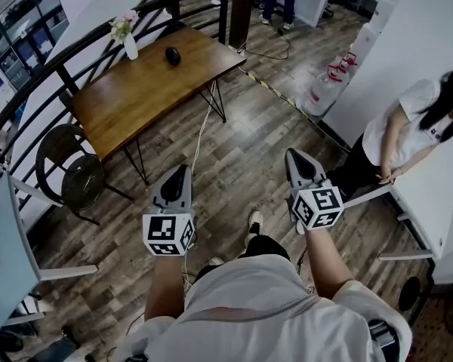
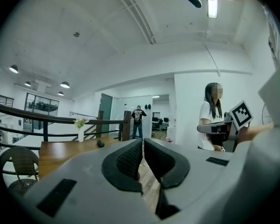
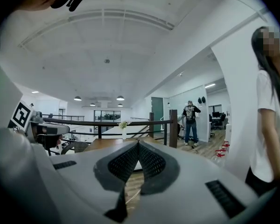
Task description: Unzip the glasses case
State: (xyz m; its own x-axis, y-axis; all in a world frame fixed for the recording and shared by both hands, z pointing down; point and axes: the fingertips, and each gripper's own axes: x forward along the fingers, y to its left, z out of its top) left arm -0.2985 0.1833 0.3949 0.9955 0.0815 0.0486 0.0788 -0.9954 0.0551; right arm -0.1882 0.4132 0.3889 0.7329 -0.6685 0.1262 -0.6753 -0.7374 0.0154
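Glasses case (image 1: 173, 55), taken to be the dark oval on the wooden worktop (image 1: 136, 89), is seen well ahead of the left claw (image 1: 182, 174) and right claw (image 1: 295, 157), both clenched on nothing; worktop to be neared first, then the case pinned before the zip pull is sought.

Bright even indoor light, ceiling lamps (image 3: 120, 98) glowing, fisheye bending with dark vignetted corners, faces mosaicked

A wooden table (image 1: 136, 89) on the plank floor (image 1: 249, 142) bears a white flower vase (image 1: 130, 47) and a small dark case (image 1: 173, 56), apart
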